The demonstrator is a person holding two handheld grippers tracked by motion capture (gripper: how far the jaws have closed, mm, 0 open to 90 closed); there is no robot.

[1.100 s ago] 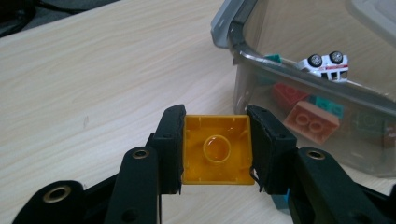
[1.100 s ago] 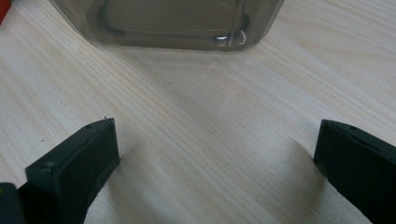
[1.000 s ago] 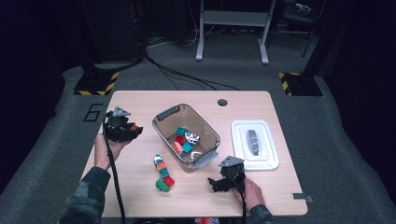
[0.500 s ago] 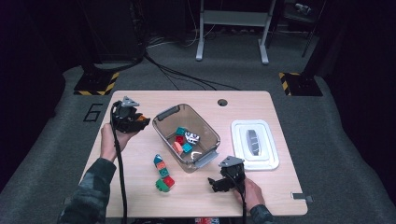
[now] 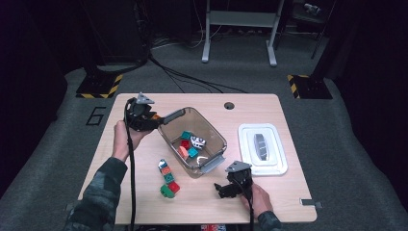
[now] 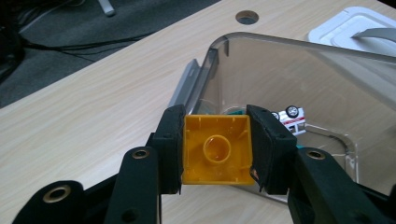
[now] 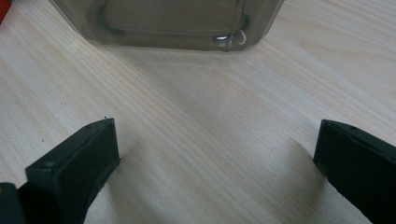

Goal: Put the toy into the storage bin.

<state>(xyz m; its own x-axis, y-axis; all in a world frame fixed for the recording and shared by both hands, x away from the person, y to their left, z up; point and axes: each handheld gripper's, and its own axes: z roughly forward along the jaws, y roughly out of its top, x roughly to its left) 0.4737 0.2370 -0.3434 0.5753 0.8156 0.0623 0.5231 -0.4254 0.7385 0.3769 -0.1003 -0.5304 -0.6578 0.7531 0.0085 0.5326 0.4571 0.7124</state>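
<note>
Left gripper view has the square yellow plastic building block (image 6: 216,149) clamped between the two black fingers (image 6: 170,148) of the left gripper (image 6: 216,151): one pad presses its side at 9 o'clock, the other its side at 3 o'clock, and the block's hollow underside with its round tube faces the camera. The block sits at the very tips of the fingers, filling the gap between them, held clear of the light wooden bench (image 6: 84,121). Just past it, from 12 to 3 o'clock, stands the clear smoky plastic bin (image 6: 299,70), with a small white toy car (image 6: 292,117) lying inside near the far finger. At 1 o'clock beyond the bin is a white plastic lid (image 6: 355,23).

High view places the left gripper (image 5: 153,119) at the bin's (image 5: 169,136) 10 o'clock corner, the orange-yellow block a small spot at its tips beside the rim. Several coloured blocks lie in the bin, and a short row of joined coloured blocks (image 5: 167,177) lies on the bench at the bin's 7 o'clock.

Right gripper view shows the fingers (image 7: 79,163) of the right gripper (image 7: 215,163) wide apart with bare bench between them, the bin's end wall (image 7: 168,23) at 12 o'clock. From above, the right gripper (image 5: 226,188) rests at the bin's 5 o'clock.
</note>
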